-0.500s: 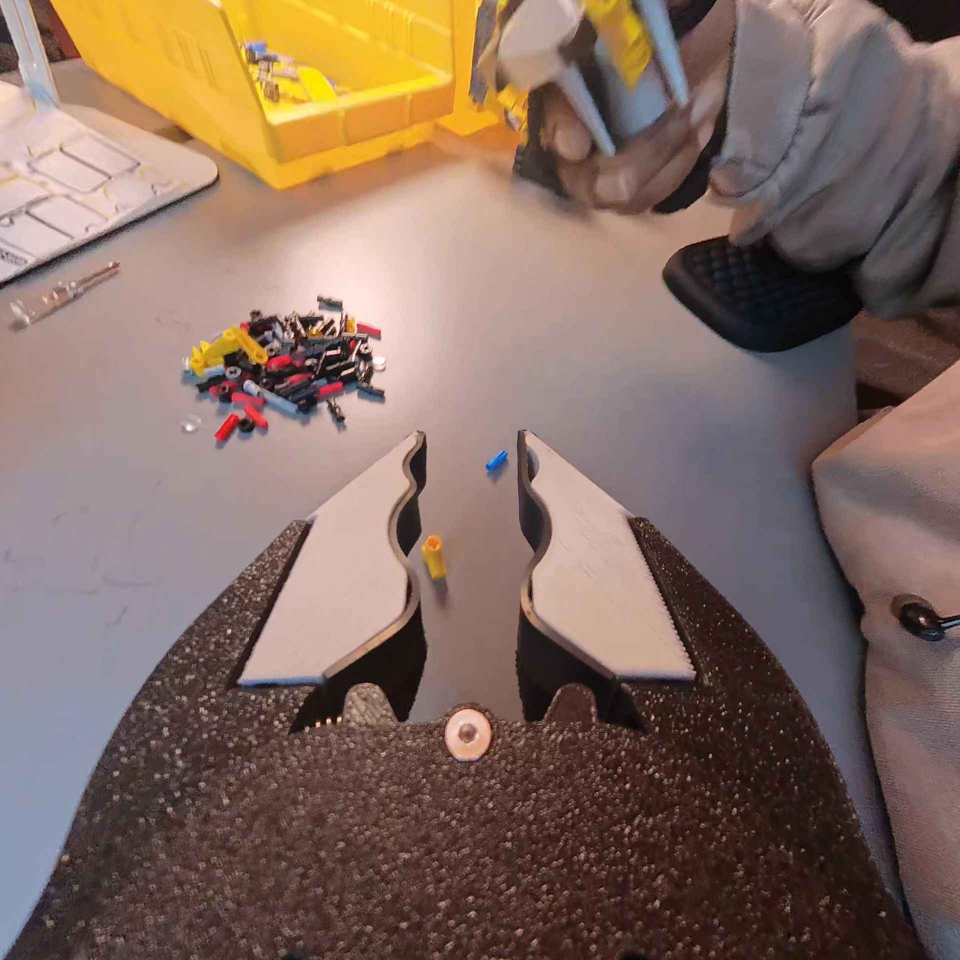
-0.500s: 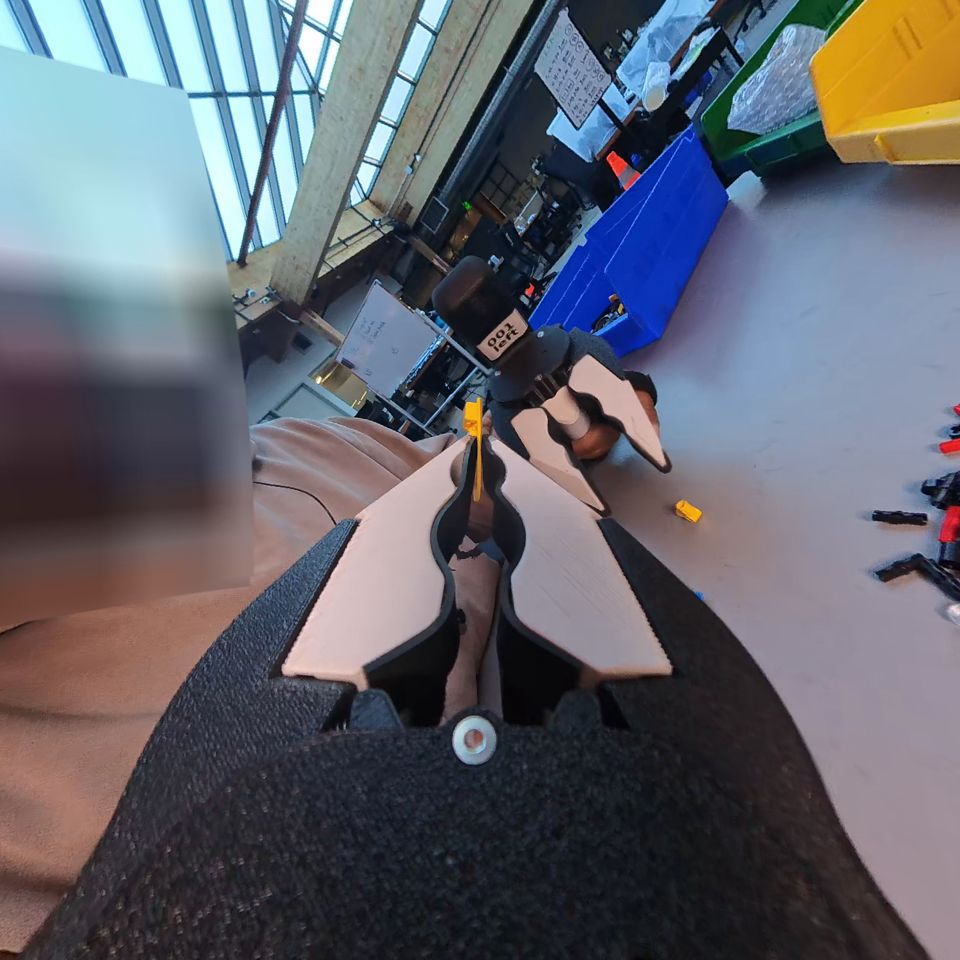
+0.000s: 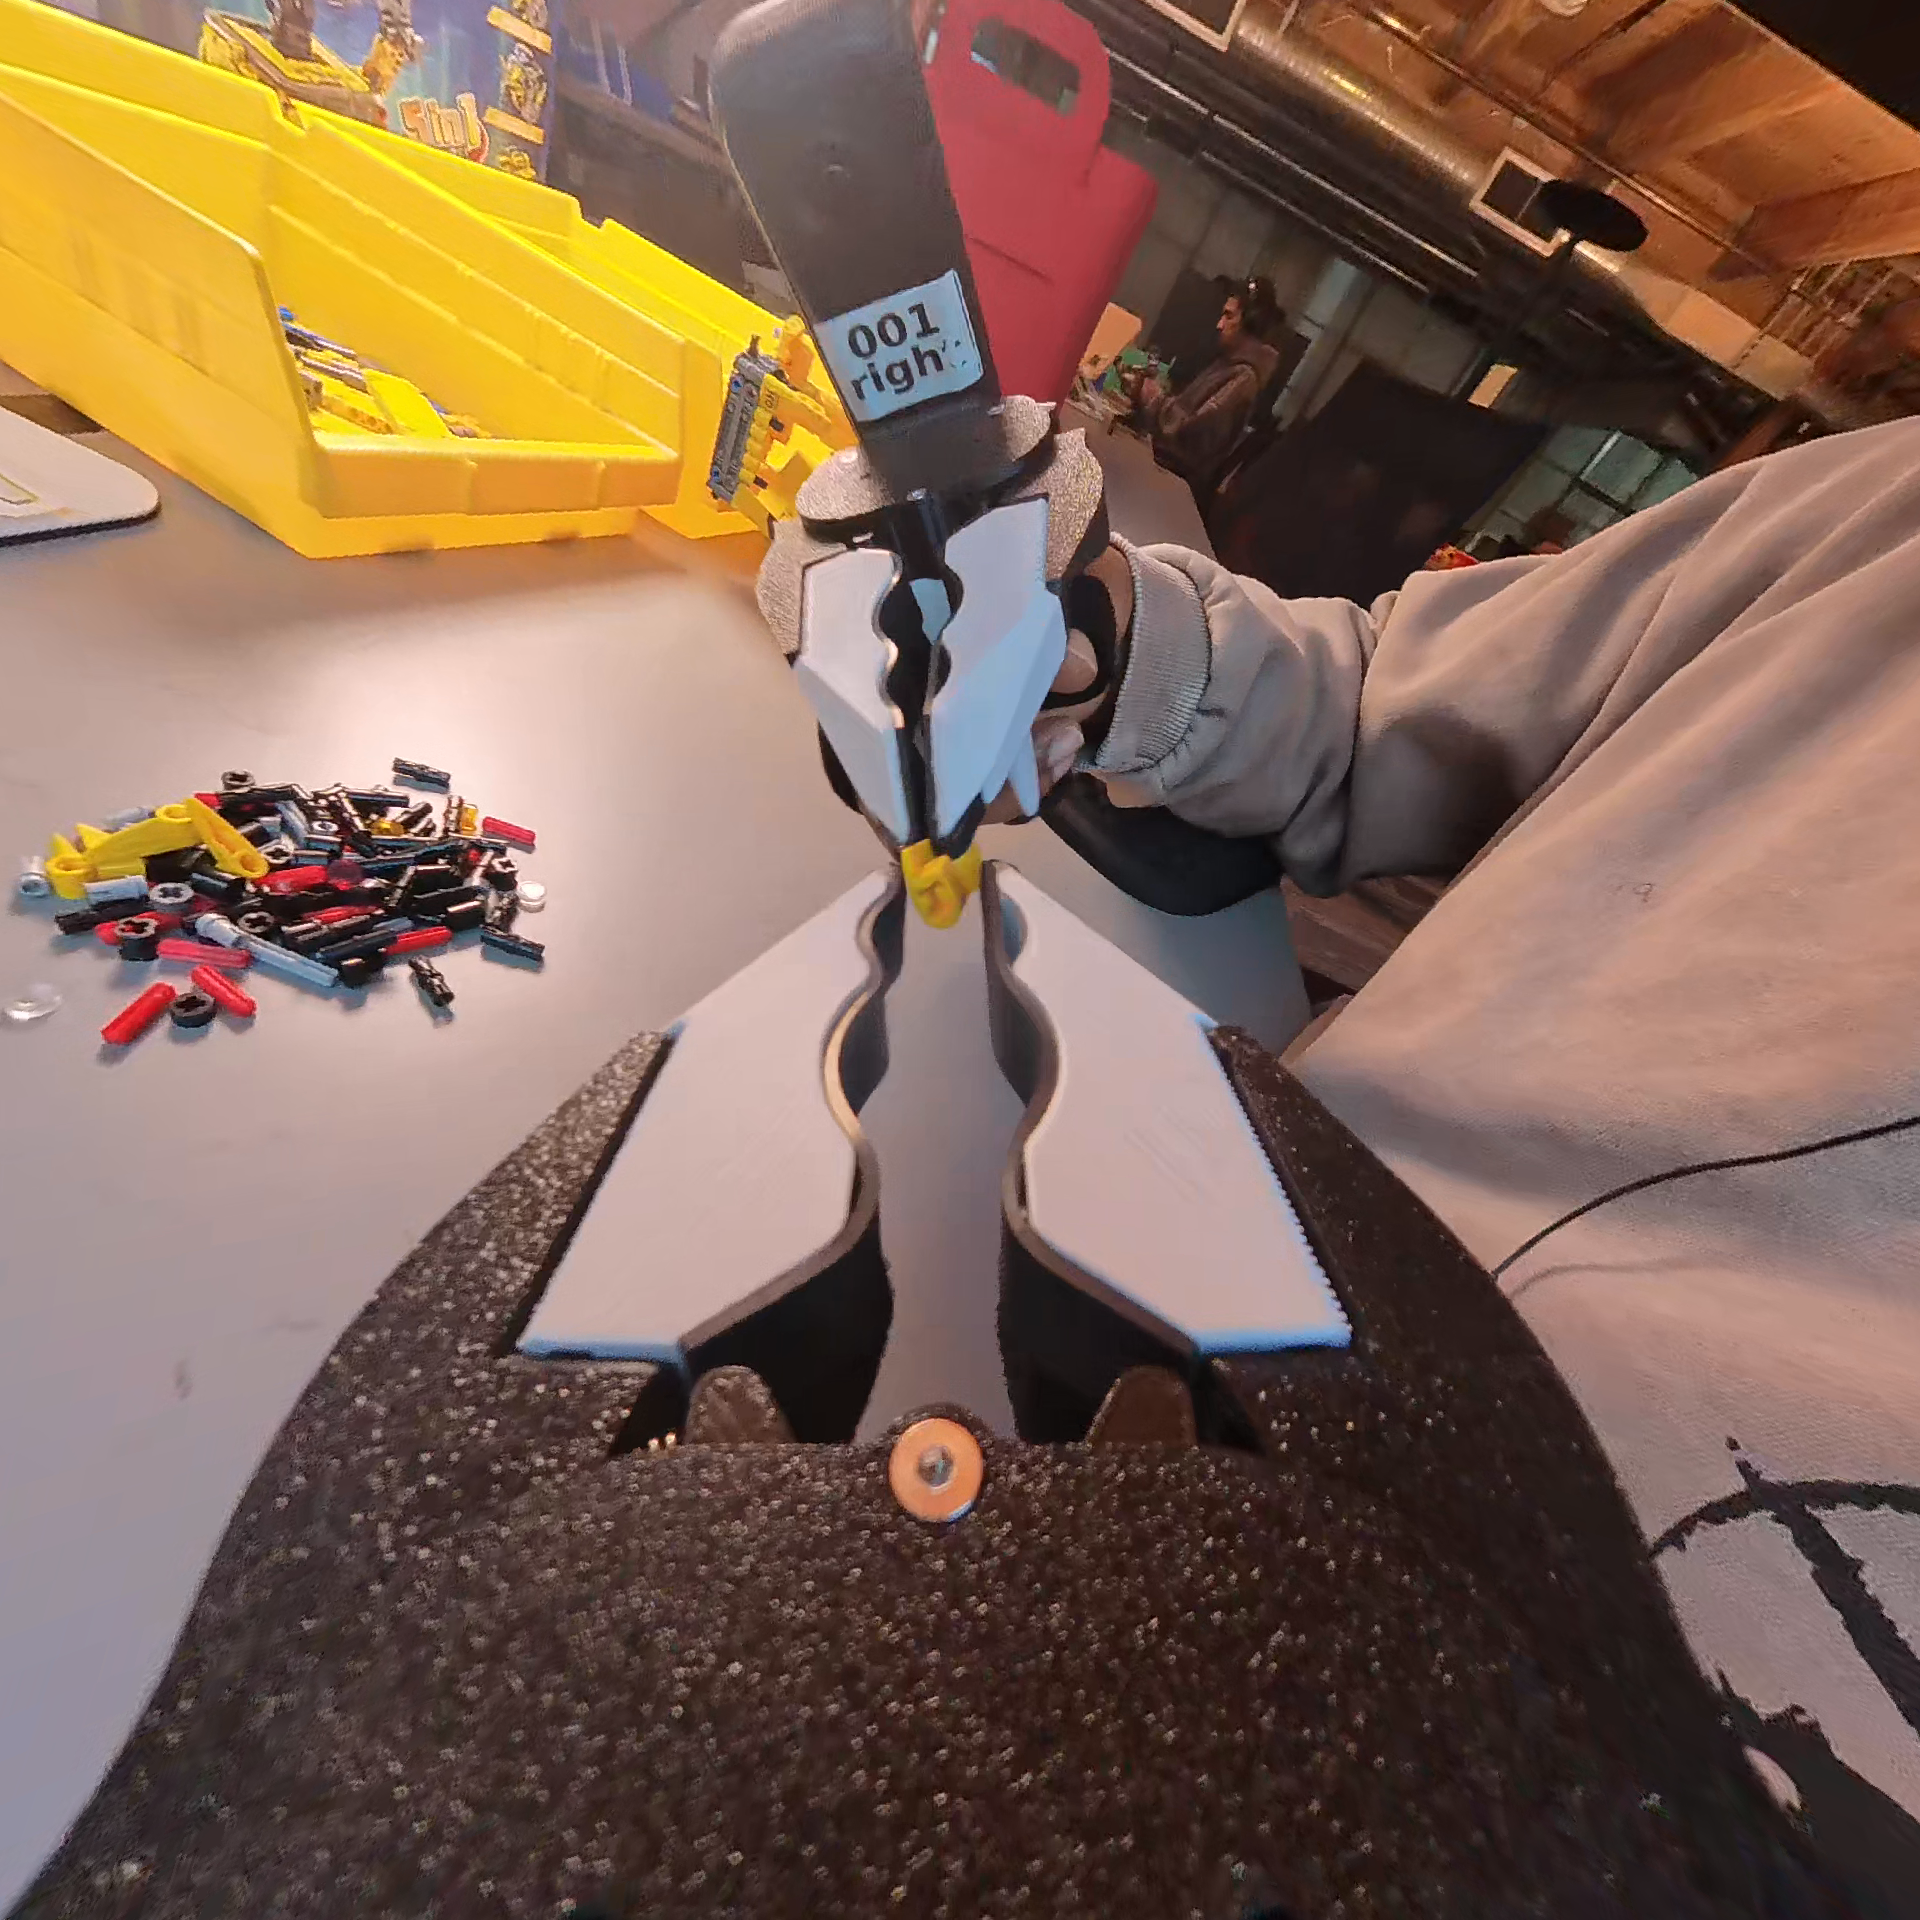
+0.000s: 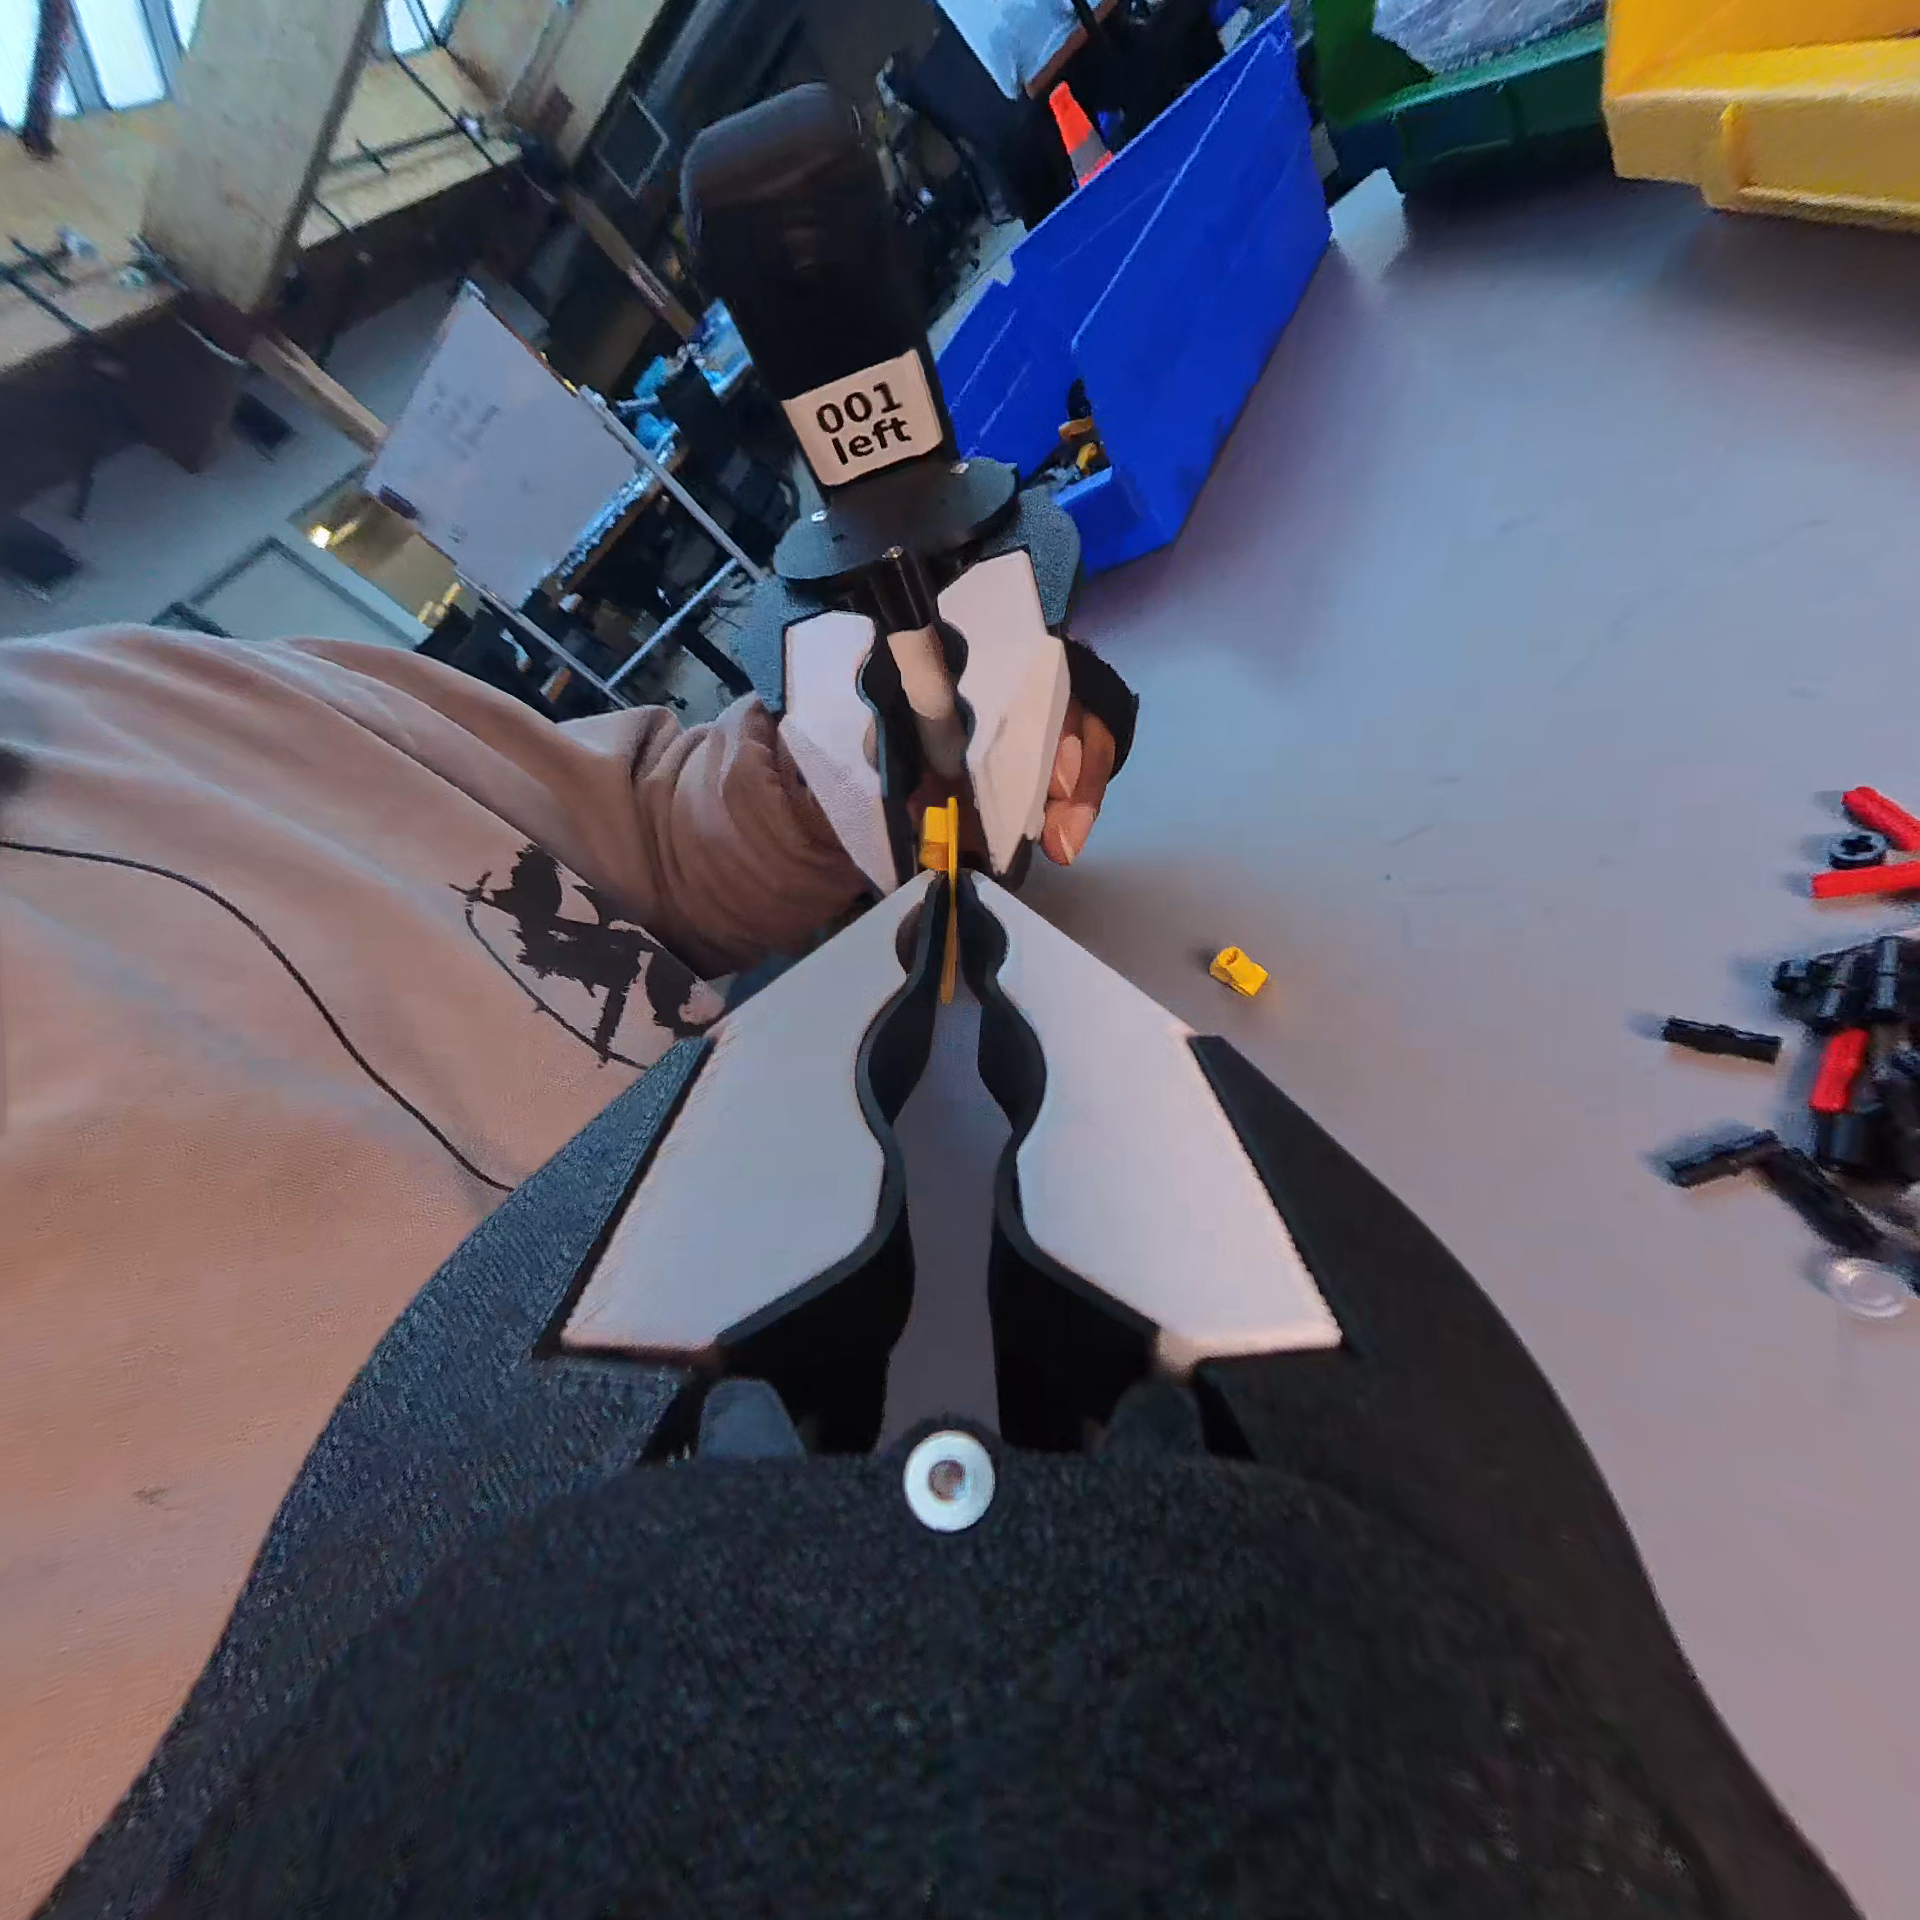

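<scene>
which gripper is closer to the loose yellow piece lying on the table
Too close to call. The yellow piece lies on the table off to one side, while the left gripper and right gripper meet tip to tip.

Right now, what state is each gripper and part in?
right gripper: shut on yellow piece, held off the table.
left gripper: jaws narrowly apart around that piece; contact unclear.
small yellow connector: lying loose on table.
parts pile: loose heap.
yellow bin: open.

The right gripper (image 3: 935,831) bears a white printed label (image 3: 902,353) on its handle, and the left gripper (image 4: 945,873) bears another label (image 4: 868,421). A marked whiteboard (image 4: 488,436) stands beyond the worktop's edge.
</scene>
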`<action>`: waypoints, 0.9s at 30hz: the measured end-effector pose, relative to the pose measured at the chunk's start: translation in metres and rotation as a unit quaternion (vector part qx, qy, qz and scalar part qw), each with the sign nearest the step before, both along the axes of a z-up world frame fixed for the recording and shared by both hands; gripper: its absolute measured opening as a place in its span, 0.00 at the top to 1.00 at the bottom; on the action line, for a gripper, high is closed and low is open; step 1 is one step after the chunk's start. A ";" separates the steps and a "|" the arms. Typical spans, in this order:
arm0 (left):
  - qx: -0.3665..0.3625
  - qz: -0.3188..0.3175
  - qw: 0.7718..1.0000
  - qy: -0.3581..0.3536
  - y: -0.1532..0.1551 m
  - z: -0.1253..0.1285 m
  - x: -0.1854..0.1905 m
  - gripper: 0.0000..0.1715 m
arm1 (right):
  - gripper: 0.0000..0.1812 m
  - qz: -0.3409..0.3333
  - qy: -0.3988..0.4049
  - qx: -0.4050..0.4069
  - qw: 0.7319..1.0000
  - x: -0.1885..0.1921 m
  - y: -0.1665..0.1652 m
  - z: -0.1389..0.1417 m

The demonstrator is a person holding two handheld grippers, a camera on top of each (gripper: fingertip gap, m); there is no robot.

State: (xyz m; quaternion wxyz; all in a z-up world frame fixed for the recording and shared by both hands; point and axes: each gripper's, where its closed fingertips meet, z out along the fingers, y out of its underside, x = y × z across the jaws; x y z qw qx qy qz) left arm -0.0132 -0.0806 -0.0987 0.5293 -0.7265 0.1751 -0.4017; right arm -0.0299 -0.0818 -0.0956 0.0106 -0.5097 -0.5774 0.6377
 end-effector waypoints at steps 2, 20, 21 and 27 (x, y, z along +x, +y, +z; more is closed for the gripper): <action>-0.003 0.000 1.000 0.009 0.000 -0.003 -0.001 0.96 | 0.99 -0.009 0.012 0.039 0.999 -0.003 0.001 -0.005; -0.216 0.640 0.601 0.428 -0.199 0.025 -0.345 0.95 | 0.78 0.002 0.011 0.358 0.934 0.020 0.028 -0.085; -0.239 0.649 0.574 0.439 -0.213 0.019 -0.354 0.82 | 0.78 0.008 0.010 0.371 0.929 0.019 0.026 -0.088; -0.192 0.656 0.586 0.435 -0.191 0.029 -0.338 0.62 | 0.78 0.008 0.008 0.377 0.926 0.013 0.020 -0.095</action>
